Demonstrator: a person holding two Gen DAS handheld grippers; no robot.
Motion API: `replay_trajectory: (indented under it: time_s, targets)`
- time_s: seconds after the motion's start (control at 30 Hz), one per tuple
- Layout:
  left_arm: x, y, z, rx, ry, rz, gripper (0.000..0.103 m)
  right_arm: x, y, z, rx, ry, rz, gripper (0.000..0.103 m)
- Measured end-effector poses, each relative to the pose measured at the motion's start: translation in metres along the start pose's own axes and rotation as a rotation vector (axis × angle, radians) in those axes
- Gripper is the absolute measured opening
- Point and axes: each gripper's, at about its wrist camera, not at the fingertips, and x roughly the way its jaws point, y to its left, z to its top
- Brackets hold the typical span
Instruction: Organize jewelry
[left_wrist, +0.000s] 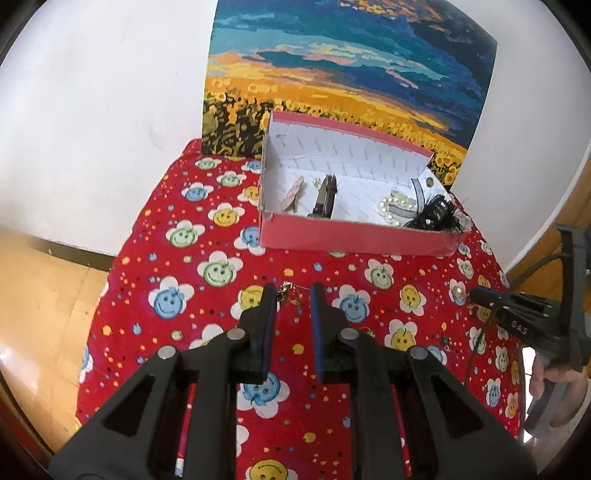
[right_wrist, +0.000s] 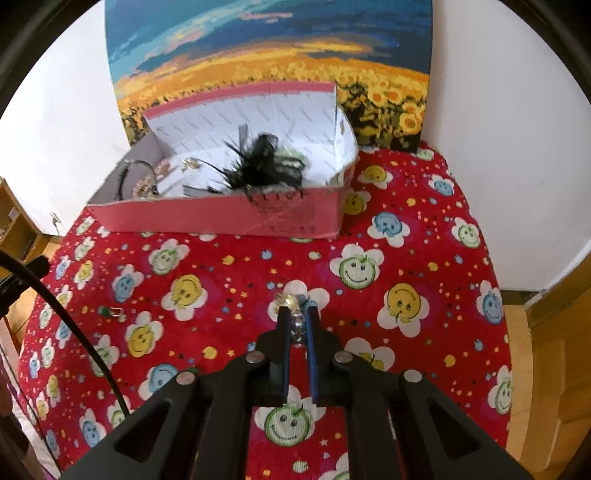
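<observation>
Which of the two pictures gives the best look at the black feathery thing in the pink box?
The right wrist view. There the black feather piece sits near the middle of the pink box, large, with its plumes spread out. In the left wrist view it is small, tucked into the box's far right corner.

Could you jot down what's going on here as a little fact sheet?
surface: red smiley-flower cloth
container: open pink box, already holding a black feather piece and pearl items
right gripper: shut on a small shiny trinket on the cloth
left gripper: jaws apart, gold trinket lying between the tips
backdrop: sunflower painting
</observation>
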Motion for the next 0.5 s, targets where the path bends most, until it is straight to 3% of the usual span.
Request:
replay_trajectory:
  time_s: [0.5]
  targets:
    - [-0.007, -0.01, 0.05, 0.11, -0.003, -0.001, 0.01, -0.058, 0.012, 0.03, -0.085, -0.1, -0.005, 0.009]
